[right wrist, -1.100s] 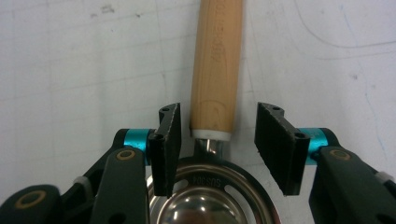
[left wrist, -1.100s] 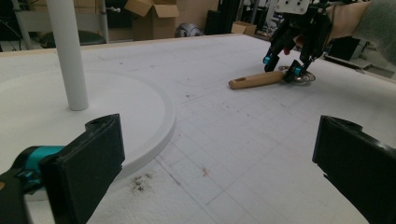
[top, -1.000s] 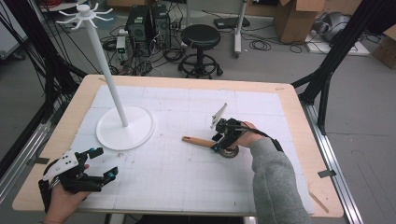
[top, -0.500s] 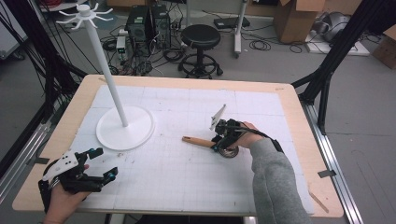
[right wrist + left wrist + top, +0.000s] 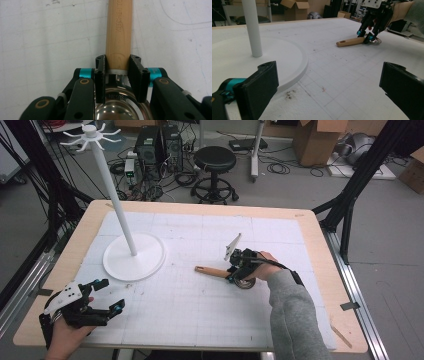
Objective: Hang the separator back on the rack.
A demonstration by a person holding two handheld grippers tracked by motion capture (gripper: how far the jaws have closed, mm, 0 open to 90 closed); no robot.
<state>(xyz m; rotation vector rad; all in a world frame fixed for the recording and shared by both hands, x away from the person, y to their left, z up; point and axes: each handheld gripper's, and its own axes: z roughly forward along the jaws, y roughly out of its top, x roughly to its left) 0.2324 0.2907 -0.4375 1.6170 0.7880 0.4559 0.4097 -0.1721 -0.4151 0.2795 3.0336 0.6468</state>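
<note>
Right gripper jaws just closing onto the wooden-handled steel strainer at the handle's ferrule end, bowl right beneath the jaws; stiff, light, smooth wood, grip well placed near the head-heavy bowl.

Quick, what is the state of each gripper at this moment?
Left gripper: open, nothing between its jaws.
Right gripper: jaws have just been closing, now shut on the wooden handle of the utensil.

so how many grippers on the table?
2: left gripper open at the near left edge; right gripper mid-right, jaws just closing around the wooden-handled utensil.
</note>
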